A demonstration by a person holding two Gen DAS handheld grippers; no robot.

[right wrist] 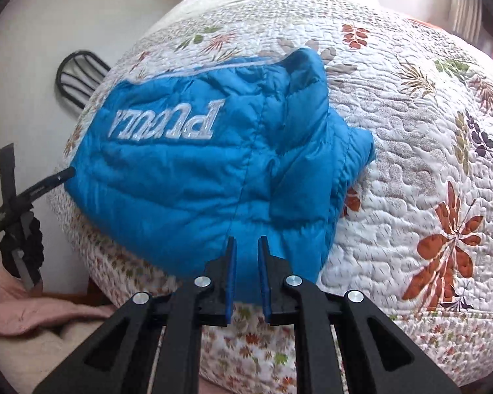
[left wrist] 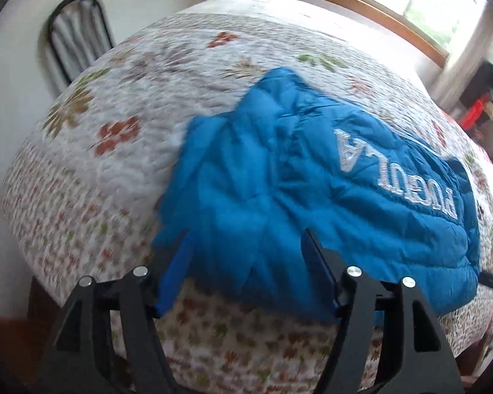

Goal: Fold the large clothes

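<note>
A blue padded jacket [left wrist: 312, 180] with white lettering lies crumpled on the bed, its hem hanging over the near edge. My left gripper [left wrist: 246, 239] stands open and wide over that hem, with fabric between the fingers but not pressed. In the right wrist view the jacket [right wrist: 180, 180] fills the middle. My right gripper [right wrist: 247, 241] is nearly closed, and the hem fills the narrow gap between its pads. A left finger [right wrist: 49, 184], held by a black-gloved hand [right wrist: 23, 246], touches the jacket's left corner.
The bed carries a white quilt [left wrist: 115, 164] with a leaf and flower print [right wrist: 410, 164]. A black metal chair [left wrist: 75, 32] stands against the wall beyond it. Pink cloth [right wrist: 33, 315] lies on the floor at the left. A window [left wrist: 410, 0] is at the far right.
</note>
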